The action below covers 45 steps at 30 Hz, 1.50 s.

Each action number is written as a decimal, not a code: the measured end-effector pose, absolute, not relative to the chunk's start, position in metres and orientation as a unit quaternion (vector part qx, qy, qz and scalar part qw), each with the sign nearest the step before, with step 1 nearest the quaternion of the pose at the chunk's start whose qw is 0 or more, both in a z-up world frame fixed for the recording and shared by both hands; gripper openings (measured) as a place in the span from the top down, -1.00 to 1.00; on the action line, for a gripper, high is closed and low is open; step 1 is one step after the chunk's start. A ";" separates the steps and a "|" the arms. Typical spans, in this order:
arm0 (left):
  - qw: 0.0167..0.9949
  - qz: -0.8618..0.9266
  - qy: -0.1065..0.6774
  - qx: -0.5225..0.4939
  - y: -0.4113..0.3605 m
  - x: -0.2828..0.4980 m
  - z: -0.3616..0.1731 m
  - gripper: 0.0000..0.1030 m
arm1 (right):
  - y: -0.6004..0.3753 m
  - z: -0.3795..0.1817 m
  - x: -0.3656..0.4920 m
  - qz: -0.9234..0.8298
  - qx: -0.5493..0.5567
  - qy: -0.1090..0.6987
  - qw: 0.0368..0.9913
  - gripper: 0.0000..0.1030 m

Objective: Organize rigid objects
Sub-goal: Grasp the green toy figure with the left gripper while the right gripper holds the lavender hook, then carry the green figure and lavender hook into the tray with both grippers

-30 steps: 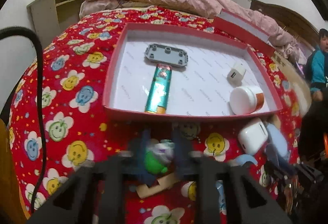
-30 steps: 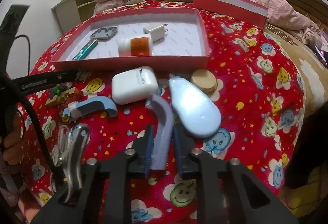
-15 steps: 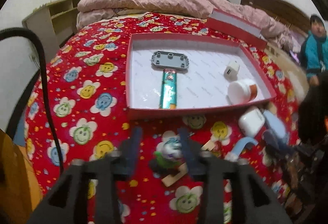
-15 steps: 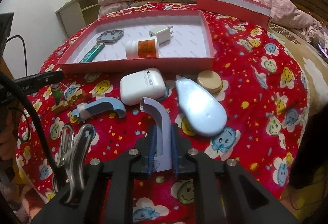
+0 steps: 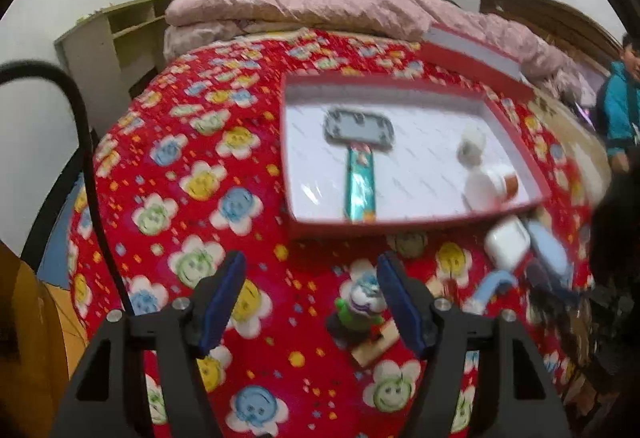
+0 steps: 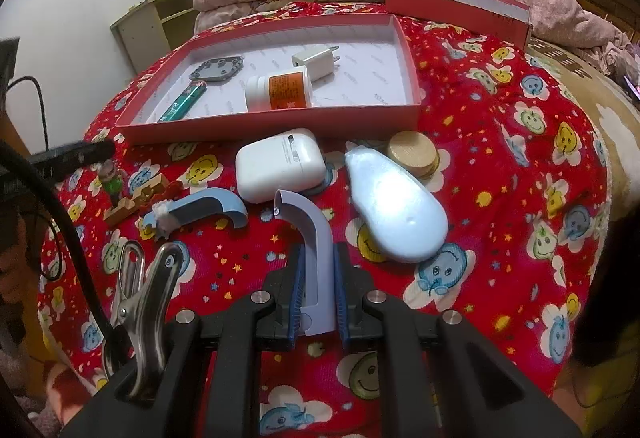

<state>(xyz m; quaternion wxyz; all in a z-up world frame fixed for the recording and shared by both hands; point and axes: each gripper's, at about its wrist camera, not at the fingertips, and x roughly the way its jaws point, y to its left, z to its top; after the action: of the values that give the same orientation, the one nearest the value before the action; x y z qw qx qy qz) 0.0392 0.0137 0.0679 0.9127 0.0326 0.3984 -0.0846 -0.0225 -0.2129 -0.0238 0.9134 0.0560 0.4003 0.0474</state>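
My right gripper [image 6: 318,302] is shut on a curved lavender plastic piece [image 6: 310,234] and holds it just above the red bedspread. My left gripper [image 5: 312,298] is open and empty; a small green figurine on a wooden base [image 5: 360,318] stands close by its right finger. The figurine also shows in the right wrist view [image 6: 114,183]. A red box [image 6: 412,77] with a white floor holds a grey plate [image 6: 218,69], a teal tube [image 6: 184,103], a white bottle [image 6: 280,91] and a white charger [image 6: 316,61].
On the bedspread before the box lie a white case [image 6: 278,163], a pale blue oval object [image 6: 396,209], a wooden disc [image 6: 412,155], a blue curved piece [image 6: 208,207] and a metal clamp [image 6: 144,286]. The box lid [image 6: 460,7] stands behind. A person [image 5: 618,105] sits at the far right.
My left gripper has opened, let go of the green figurine and drawn back and left. My right gripper has closed on the lavender piece and lifted it slightly.
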 end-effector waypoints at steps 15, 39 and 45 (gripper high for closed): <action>0.897 -0.108 0.430 0.009 0.018 0.030 0.057 -0.39 | -0.216 -0.023 -0.025 0.054 0.066 0.399 0.913 0.70; 0.888 -0.139 0.434 0.065 -0.021 0.030 0.024 0.55 | -0.212 -0.024 -0.023 0.059 0.056 0.402 0.912 0.70; 0.886 -0.148 0.437 0.031 -0.010 0.030 0.032 0.55 | -0.209 -0.019 -0.026 0.067 0.052 0.388 0.918 0.70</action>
<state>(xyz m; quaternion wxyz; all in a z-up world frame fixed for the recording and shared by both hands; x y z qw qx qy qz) 0.0298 -0.0104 0.0315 0.8864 0.0308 0.4374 -0.1483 -0.0262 -0.2089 -0.0187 0.9176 0.0517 0.3884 0.0671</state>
